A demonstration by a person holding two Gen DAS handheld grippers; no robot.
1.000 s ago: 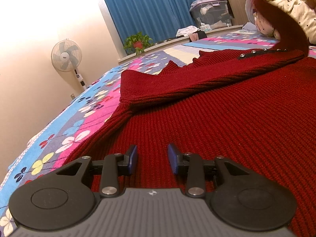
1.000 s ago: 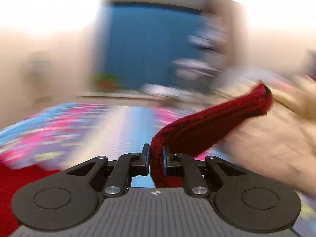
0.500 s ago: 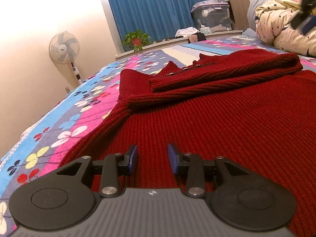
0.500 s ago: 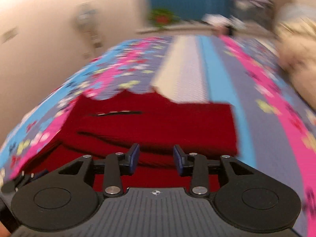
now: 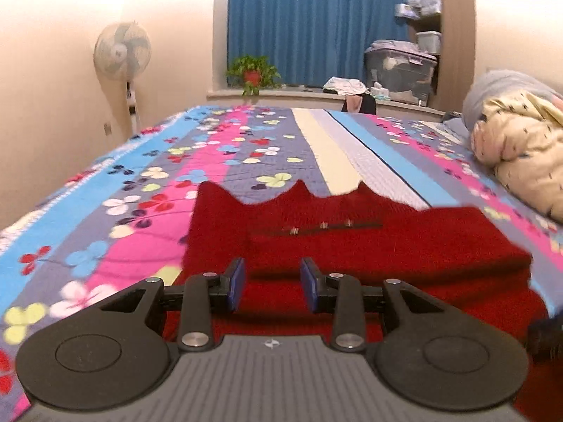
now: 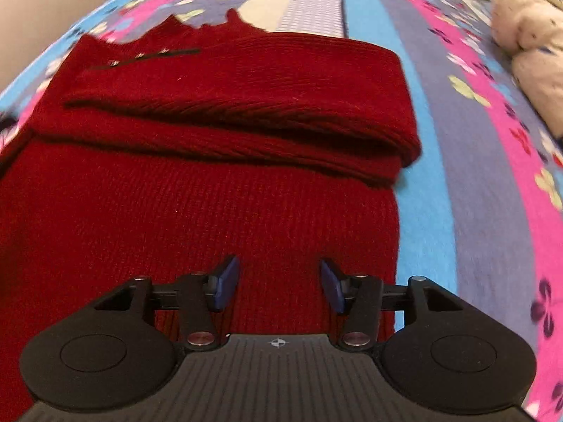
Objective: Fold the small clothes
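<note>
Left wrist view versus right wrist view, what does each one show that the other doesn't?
Only the left shows the room: fan, plant, curtain, storage box and the left gripper, open. Only the right shows the right gripper, open, close over the sweater's lower body. Both share the sweater with sleeves folded across, the bedspread and the duvet.
</note>
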